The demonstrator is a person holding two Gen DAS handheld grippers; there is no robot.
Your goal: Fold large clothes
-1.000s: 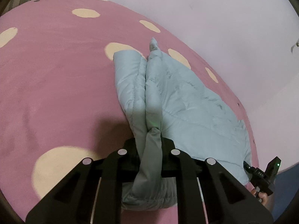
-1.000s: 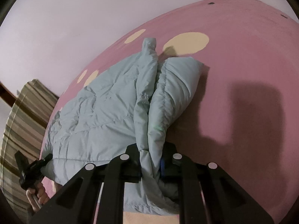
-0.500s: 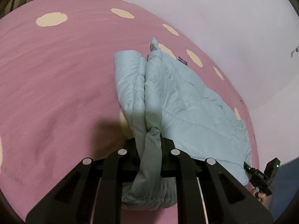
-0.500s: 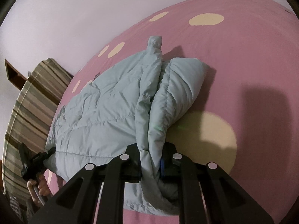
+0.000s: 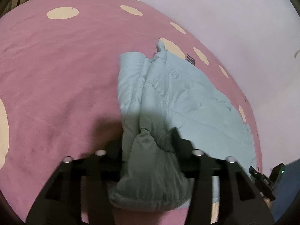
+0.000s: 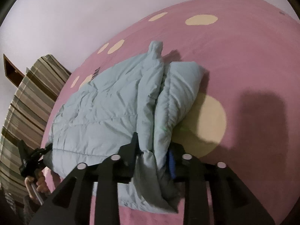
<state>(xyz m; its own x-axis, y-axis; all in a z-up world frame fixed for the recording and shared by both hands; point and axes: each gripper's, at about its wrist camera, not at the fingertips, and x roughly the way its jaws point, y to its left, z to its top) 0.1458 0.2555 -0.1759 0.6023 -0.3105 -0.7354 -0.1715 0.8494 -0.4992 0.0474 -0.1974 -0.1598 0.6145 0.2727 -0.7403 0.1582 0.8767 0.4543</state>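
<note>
Left wrist view shows the left gripper (image 5: 148, 140) at the bottom centre of the frame, its two black fingers spread wide apart with a thick bunch of the pale blue puffer jacket (image 5: 180, 97) lying between them. The padded fabric fills the gap, but I cannot tell whether the fingers are pressing on it or merely sit either side of it. From there the jacket runs up and to the right across the pink blanket (image 5: 56, 75), which is dotted with cream circles; a rolled sleeve or edge lies along the jacket's left side, and a small tip pokes up at its top end. At the lower right edge of this frame the right gripper (image 5: 262, 180) appears as a small black device with a green light, at the jacket's far corner.

Right wrist view places the right gripper (image 6: 152, 148) at the bottom centre, its fingers also parted with a gathered fold of the jacket (image 6: 105, 116) between them; a blue pad shows on the inner face of the right-hand finger. The jacket spreads toward the left of the frame over the blanket (image 6: 243, 65). At the lower left, a hand holds the left gripper (image 6: 33, 159) at the jacket's corner. A striped fabric (image 6: 28, 103) fills the left edge.
</note>
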